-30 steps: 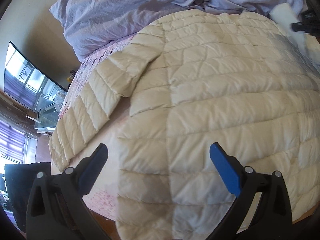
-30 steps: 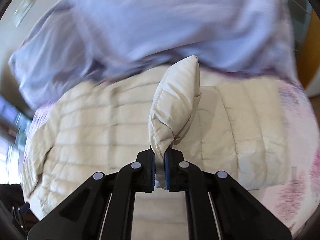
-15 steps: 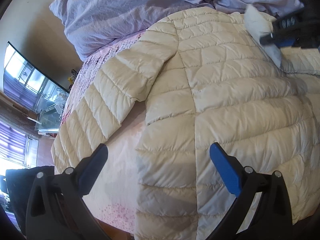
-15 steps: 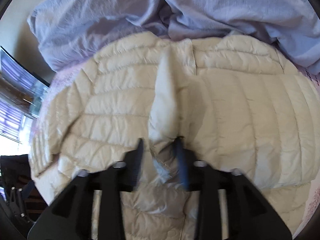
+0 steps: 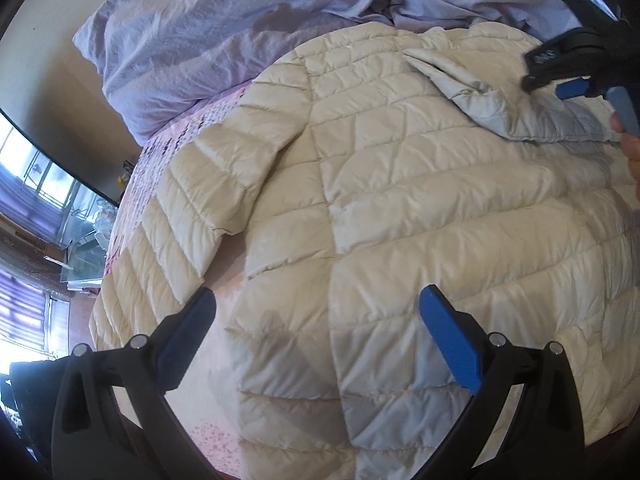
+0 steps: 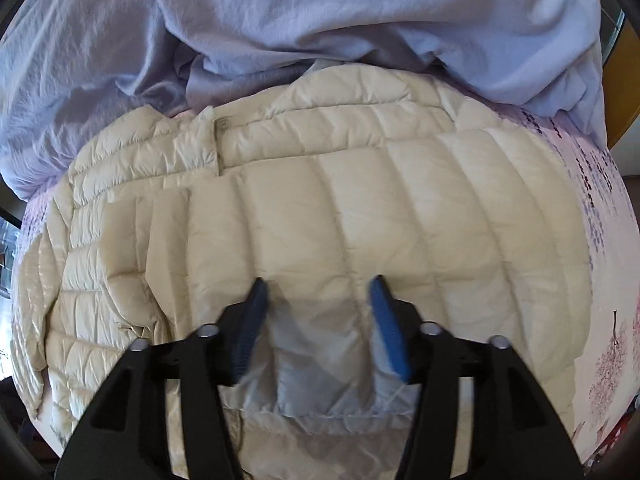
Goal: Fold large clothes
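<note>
A cream quilted down jacket (image 6: 340,208), puffy with stitched channels, lies spread on the pink printed bedsheet (image 6: 600,240), crumpled lilac bedding (image 6: 320,12) beyond it. The right gripper (image 6: 318,300) is opening its blue-padded jaws, the folded-over sleeve (image 5: 492,104) lying loose between them. The left gripper (image 5: 316,312) hovers spread wide, jacket hem between and below its jaws

The quilted jacket (image 5: 400,200) lies spread flat on the bed (image 5: 224,292), its collar (image 6: 352,92) at the far end, touching the rumpled duvet (image 6: 320,12) heaped behind it. One sleeve (image 5: 192,208) stretches out to the left along the bed's edge; the other sleeve (image 6: 328,240) (seen from the right wrist) is folded across the body.
</note>
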